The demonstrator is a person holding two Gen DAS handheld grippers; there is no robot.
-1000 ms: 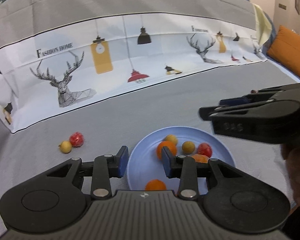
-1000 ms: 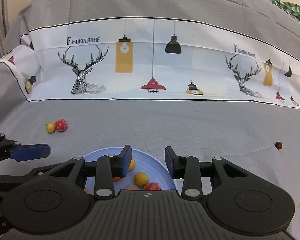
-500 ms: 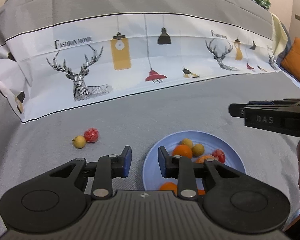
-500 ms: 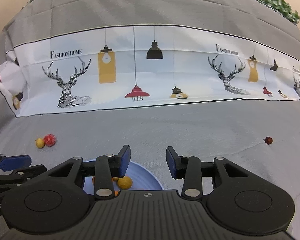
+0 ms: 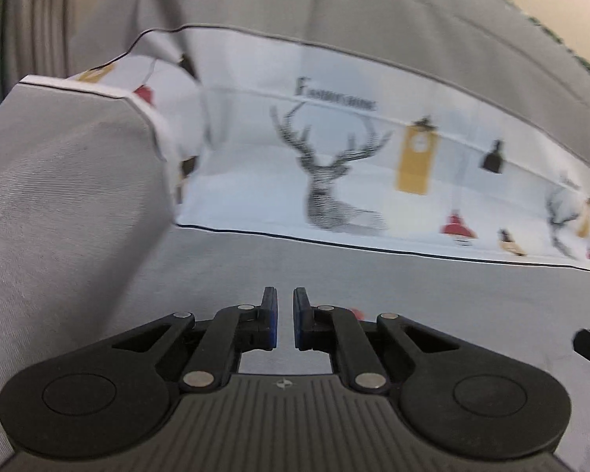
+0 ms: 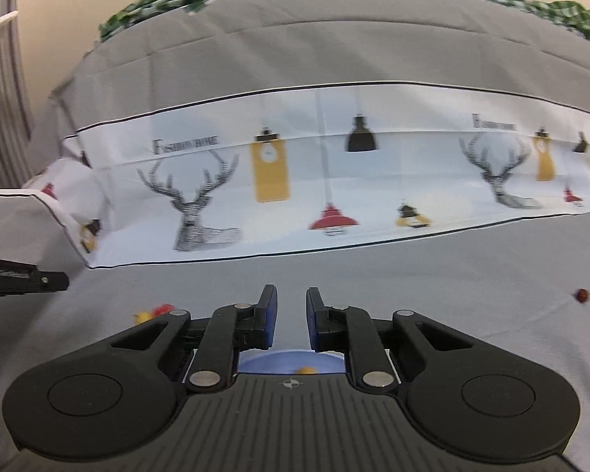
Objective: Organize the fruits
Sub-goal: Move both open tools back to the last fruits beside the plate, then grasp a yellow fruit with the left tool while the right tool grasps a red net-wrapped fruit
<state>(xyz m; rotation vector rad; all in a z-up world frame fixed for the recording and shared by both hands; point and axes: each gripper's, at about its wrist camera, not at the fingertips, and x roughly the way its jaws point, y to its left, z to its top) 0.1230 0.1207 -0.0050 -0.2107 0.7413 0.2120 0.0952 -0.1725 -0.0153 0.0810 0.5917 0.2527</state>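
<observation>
Both claws nearly closed, empty; blue plate, yellow fruit only in right view.

Bed cover: grey matt woven cloth, faint twill ribbing. Printed band: smooth white fabric, creased. Left gripper: matt black plastic, ribbed housing, bright metal rivets. Plate: smooth pale-blue.

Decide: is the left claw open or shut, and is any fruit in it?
Shut and empty: the left claw has just closed, leaving a narrow gap showing only grey cloth.
</observation>
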